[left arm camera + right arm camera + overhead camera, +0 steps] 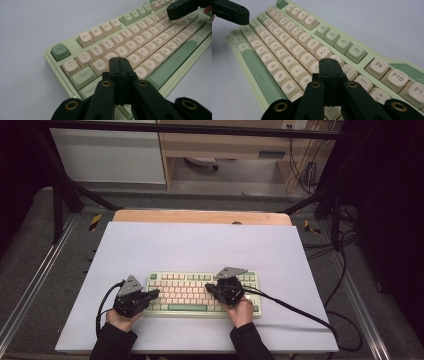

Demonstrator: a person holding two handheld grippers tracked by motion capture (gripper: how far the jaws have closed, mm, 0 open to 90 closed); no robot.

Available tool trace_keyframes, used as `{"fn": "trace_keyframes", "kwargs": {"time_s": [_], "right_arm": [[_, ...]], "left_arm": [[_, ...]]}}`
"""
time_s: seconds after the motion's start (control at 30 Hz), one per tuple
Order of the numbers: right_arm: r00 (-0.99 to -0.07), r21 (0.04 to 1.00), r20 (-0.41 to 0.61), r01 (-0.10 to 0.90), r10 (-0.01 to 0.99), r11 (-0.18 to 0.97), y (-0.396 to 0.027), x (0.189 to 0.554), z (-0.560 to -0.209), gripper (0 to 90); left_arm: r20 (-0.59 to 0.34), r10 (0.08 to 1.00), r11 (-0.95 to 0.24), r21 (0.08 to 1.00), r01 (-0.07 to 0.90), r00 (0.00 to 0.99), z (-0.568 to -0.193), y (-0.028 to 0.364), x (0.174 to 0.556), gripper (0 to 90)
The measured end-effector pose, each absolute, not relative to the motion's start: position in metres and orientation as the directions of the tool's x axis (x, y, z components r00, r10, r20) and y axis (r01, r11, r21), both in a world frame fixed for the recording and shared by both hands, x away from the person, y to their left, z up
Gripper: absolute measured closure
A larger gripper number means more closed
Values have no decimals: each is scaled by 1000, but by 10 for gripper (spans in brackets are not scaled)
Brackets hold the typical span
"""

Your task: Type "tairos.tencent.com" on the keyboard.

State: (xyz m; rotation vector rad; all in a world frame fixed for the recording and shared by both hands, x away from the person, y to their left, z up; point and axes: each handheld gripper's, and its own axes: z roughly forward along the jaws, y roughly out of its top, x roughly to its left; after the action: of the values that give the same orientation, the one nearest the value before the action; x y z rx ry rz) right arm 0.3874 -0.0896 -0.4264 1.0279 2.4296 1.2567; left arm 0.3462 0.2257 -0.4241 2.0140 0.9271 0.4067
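1. My left claw [152, 294] sits at the keyboard's left end, its jaws pressed together with nothing between them. In the left gripper view the joined tips [119, 60] hover over the letter rows around W, S and D; I cannot tell whether they touch a key. Closed like this, the two jaws make one narrow point, which I judge suits pressing a single key without catching its neighbours.
2. The keyboard [192, 291], pale green with cream keys, lies flat on the white tabletop [200, 245], near the front edge, square to me, so both hands reach it comfortably.
3. My right claw [209, 288] is over the right half of the letter block, jaws likewise pressed together and empty. In the right gripper view its tip [329, 62] hangs above the keys around I, K and O, angled down like a typing finger.
4. Each claw covers its own half of the keyboard, as in two-handed typing.
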Motion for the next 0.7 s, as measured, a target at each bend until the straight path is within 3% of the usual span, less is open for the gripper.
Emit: {"fn": "trace_keyframes", "kwargs": {"time_s": [0.7], "right_arm": [[-736,768,105,487,669,415,-87,389,-434,900]], "left_arm": [[-57,740,-353,815,459,670,-424,226,346,900]]}}
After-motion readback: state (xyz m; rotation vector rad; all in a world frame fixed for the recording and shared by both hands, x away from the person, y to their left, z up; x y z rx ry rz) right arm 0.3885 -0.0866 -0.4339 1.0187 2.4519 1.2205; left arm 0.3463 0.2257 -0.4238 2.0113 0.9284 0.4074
